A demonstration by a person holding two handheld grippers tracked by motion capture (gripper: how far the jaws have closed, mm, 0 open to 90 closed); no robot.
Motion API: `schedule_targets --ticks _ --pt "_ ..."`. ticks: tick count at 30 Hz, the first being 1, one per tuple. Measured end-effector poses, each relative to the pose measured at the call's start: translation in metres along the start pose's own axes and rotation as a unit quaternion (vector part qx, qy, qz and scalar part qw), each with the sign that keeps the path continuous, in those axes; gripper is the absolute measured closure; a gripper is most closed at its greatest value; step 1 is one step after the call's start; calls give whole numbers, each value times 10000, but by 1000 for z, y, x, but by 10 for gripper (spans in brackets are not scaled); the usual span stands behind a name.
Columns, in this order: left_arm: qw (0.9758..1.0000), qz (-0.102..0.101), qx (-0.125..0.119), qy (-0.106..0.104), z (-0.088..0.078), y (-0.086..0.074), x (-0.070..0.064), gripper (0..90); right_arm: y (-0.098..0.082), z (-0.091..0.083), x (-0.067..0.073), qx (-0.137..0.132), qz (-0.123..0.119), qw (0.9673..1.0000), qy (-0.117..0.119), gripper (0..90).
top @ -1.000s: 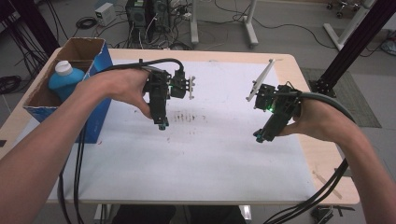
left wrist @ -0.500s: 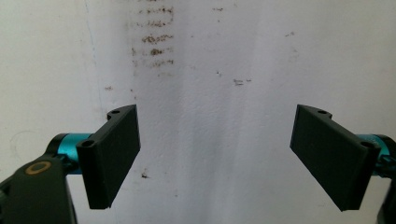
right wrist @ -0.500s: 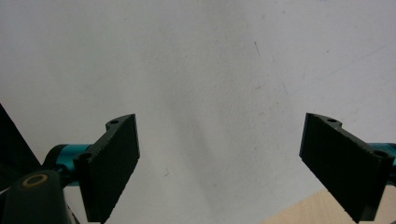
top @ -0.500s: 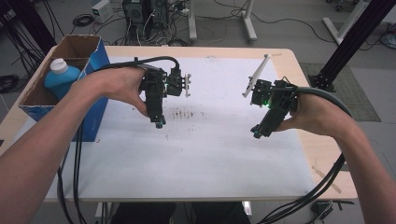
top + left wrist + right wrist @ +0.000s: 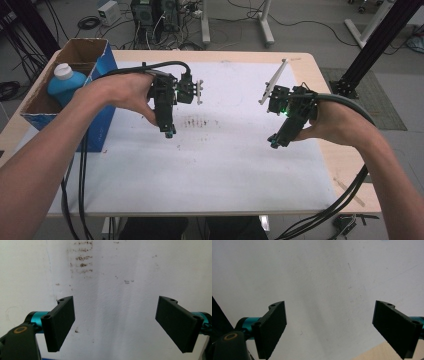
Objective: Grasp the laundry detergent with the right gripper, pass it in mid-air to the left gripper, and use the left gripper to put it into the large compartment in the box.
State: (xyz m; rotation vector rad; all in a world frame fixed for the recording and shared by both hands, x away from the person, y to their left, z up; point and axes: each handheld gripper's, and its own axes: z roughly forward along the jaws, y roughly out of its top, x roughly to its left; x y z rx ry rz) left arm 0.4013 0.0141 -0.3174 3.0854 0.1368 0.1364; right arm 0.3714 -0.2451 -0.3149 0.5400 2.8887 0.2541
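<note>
1. The left tool (image 5: 169, 133) is being held over the white sheet (image 5: 225, 165) on the bench (image 5: 345, 165), beside the smudged marks (image 5: 196, 122); its jaws are standing wide apart with nothing between them.
2. The right tool (image 5: 274, 144) is being held above the sheet's right part, jaws likewise spread wide and gripping nothing.
3. A blue bottle (image 5: 64, 85) is sitting inside the cardboard box (image 5: 100, 107) at the bench's left edge, well apart from both tools.

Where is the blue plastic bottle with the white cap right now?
In the high view, the blue plastic bottle with the white cap stands inside the open cardboard box at the table's far left edge, left of the left hand-held gripper.
</note>
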Motion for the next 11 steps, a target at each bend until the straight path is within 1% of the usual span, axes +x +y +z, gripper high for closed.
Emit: schedule_targets --ticks 2,9,11 --pt "10000 38 9 -1 0 0 0 161 0 0 1 -13 10 10000 4 115" --pt "10000 -22 -10 -6 -1 -1 -2 161 -1 -1 1 -35 43 10000 -13 115" --pt "10000 -10 -1 -7 -1 -1 -2 161 -2 -1 1 -55 57 10000 -11 115"
